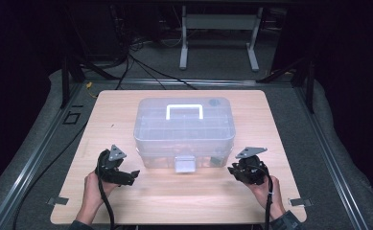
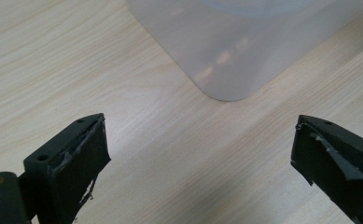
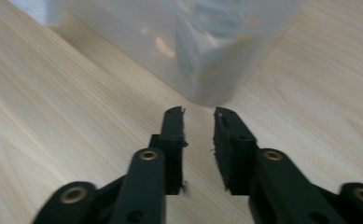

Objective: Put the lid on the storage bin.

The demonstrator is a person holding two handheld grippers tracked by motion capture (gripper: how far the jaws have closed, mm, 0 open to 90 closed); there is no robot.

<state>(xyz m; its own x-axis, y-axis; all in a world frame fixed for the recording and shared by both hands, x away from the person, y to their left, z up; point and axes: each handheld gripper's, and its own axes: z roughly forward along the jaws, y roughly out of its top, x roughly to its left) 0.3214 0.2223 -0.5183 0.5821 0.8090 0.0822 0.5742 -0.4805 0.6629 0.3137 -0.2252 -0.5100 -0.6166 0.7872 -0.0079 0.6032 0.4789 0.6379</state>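
Observation:
A translucent plastic storage box with a white handle on its lid and a white front latch stands in the middle of the wooden table. My left gripper rests low at the box's front left corner, jaws wide open with bare table between them; that rounded box corner lies just ahead. My right gripper sits at the box's front right corner. Its jaws stand a narrow gap apart with nothing between them, and the box corner is just beyond the right gripper.
The box holds several small compartments with dark items inside. Bare table lies in front of the box and on both sides. Beyond the table's far edge are cables on the floor and a white stand.

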